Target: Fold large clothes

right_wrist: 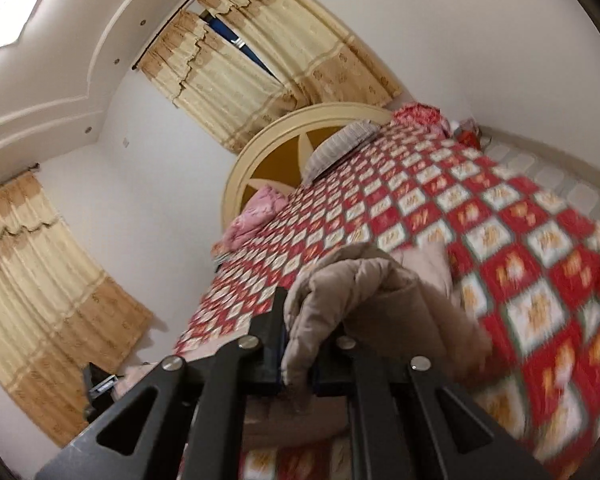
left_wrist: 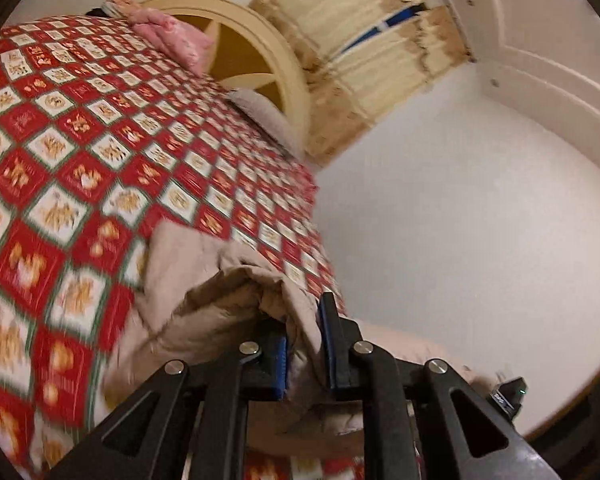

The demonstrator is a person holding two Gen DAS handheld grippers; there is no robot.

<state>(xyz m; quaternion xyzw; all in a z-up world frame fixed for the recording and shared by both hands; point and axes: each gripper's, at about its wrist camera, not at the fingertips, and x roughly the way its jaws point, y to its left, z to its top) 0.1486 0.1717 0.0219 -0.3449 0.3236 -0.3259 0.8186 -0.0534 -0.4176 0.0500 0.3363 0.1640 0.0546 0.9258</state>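
A large beige quilted garment (left_wrist: 204, 292) lies bunched on a bed with a red, white and gold patterned bedspread (left_wrist: 80, 140). My left gripper (left_wrist: 305, 320) is shut on a thick fold of it, with cloth bulging over the left finger. In the right wrist view the same beige garment (right_wrist: 364, 292) is bunched up, and my right gripper (right_wrist: 300, 320) is shut on another fold of it, which hides the right finger. The bedspread (right_wrist: 500, 232) stretches behind. Both views are tilted and blurred.
A cream round headboard (left_wrist: 260, 56) stands at the bed's far end, with a pink pillow (left_wrist: 172, 36) and a grey pillow (left_wrist: 264, 116). Beige curtains (right_wrist: 252, 68) hang on white walls. More curtains (right_wrist: 32, 280) hang at the left. The other gripper's body (left_wrist: 508, 394) shows low right.
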